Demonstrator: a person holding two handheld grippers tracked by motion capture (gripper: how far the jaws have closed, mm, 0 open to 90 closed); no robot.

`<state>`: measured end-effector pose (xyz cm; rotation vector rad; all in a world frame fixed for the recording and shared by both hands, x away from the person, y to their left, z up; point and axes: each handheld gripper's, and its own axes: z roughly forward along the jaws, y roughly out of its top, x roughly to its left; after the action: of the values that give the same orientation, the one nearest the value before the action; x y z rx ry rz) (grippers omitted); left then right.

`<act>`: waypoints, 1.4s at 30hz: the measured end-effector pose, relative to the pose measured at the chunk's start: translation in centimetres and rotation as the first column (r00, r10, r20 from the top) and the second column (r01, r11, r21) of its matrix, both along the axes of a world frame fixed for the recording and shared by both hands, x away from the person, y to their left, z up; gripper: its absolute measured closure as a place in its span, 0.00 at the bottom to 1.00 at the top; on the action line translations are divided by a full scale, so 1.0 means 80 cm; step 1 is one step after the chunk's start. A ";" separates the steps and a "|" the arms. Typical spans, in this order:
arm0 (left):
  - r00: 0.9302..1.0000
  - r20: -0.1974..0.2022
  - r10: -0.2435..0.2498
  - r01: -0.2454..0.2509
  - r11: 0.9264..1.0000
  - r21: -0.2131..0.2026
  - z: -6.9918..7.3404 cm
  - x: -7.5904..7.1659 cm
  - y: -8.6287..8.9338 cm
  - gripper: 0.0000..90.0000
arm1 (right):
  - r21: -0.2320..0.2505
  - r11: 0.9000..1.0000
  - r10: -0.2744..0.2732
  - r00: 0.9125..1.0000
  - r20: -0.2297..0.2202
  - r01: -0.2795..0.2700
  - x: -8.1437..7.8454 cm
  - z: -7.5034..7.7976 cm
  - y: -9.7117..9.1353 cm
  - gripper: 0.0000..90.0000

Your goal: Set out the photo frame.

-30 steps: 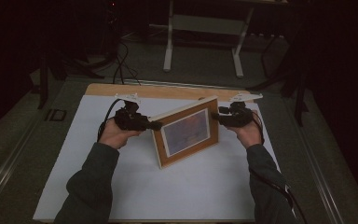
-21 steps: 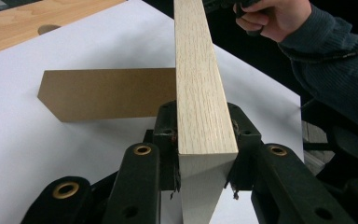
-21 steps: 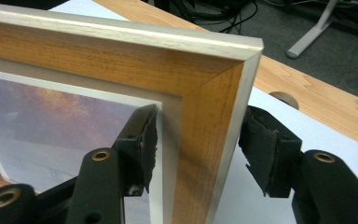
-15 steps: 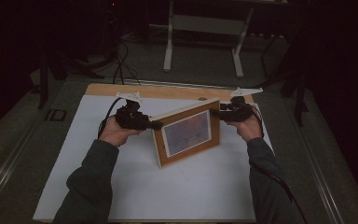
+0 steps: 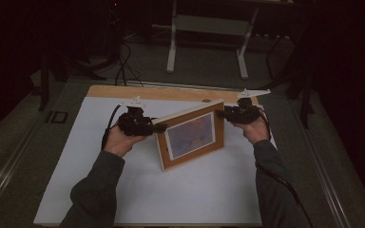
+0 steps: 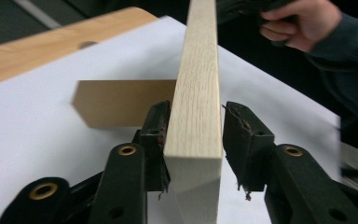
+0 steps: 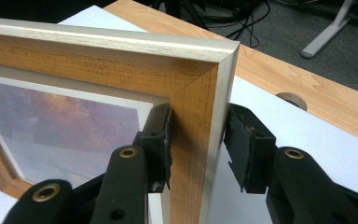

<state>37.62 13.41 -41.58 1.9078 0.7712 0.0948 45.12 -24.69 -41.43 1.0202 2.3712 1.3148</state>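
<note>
Dim, murky high view; gripper views brighter, softly blurred up close.

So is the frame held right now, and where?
The left gripper, jaws just opening, straddles the left edge of the frame with one pad off: no grip. The right gripper, jaws just closing, straddles its right side; grip cannot be told.

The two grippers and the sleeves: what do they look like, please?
Each gripper, left and right, is black, with a black cable and a pale three-cornered plate on top. In the gripper views the jaws are black, with brass-coloured rivets and worn, frayed dark pads. The person wears dark grey-green knitted sleeves.
</note>
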 end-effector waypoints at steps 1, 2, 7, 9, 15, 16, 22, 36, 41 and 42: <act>1.000 0.012 0.026 -0.026 1.000 0.001 -0.001 -0.005 -0.001 0.67 | 0.000 1.000 0.000 1.000 0.000 0.000 0.000 0.000 0.000 0.68; 0.999 0.018 0.048 -0.048 0.999 -0.003 -0.003 -0.009 -0.001 0.66 | 0.000 1.000 0.000 1.000 0.000 0.000 0.000 0.000 0.000 0.68; 0.990 0.037 0.137 -0.136 0.990 -0.024 -0.013 -0.033 0.003 0.67 | -0.005 1.000 -0.007 1.000 0.002 0.007 -0.002 0.001 0.001 0.68; 0.986 0.040 0.165 -0.164 0.986 -0.024 -0.018 -0.040 0.004 0.72 | -0.006 1.000 -0.008 1.000 0.002 0.008 -0.002 0.001 0.001 0.68; 0.981 0.039 0.188 -0.187 0.982 -0.024 -0.021 -0.045 0.007 0.77 | -0.019 1.000 -0.024 1.000 0.007 0.024 -0.005 0.001 0.003 0.68; 0.982 0.042 0.187 -0.186 0.982 -0.018 -0.020 -0.044 0.007 0.77 | -0.020 0.999 -0.028 1.000 0.009 0.028 -0.006 0.001 0.003 0.68; 0.980 0.037 0.197 -0.197 0.980 -0.008 -0.018 -0.039 0.018 0.78 | -0.006 1.000 -0.027 0.999 0.026 0.027 -0.011 0.002 -0.002 0.83; 0.988 0.024 0.149 -0.149 0.989 0.000 -0.016 -0.030 0.023 0.78 | 0.018 0.998 0.061 0.998 -0.026 -0.060 0.006 -0.009 0.005 0.43; 0.989 0.022 0.144 -0.144 0.990 0.004 -0.015 -0.029 0.023 0.78 | 0.060 0.996 0.074 0.997 -0.035 -0.071 0.012 -0.011 0.005 0.38; 0.989 0.022 0.144 -0.144 0.990 0.004 -0.015 -0.029 0.023 0.78 | 0.068 0.995 0.080 0.996 -0.036 -0.077 0.014 -0.013 0.004 0.38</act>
<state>35.31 15.23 -42.81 1.8524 0.8941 0.2071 46.27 -24.37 -42.44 0.9877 2.4341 1.4230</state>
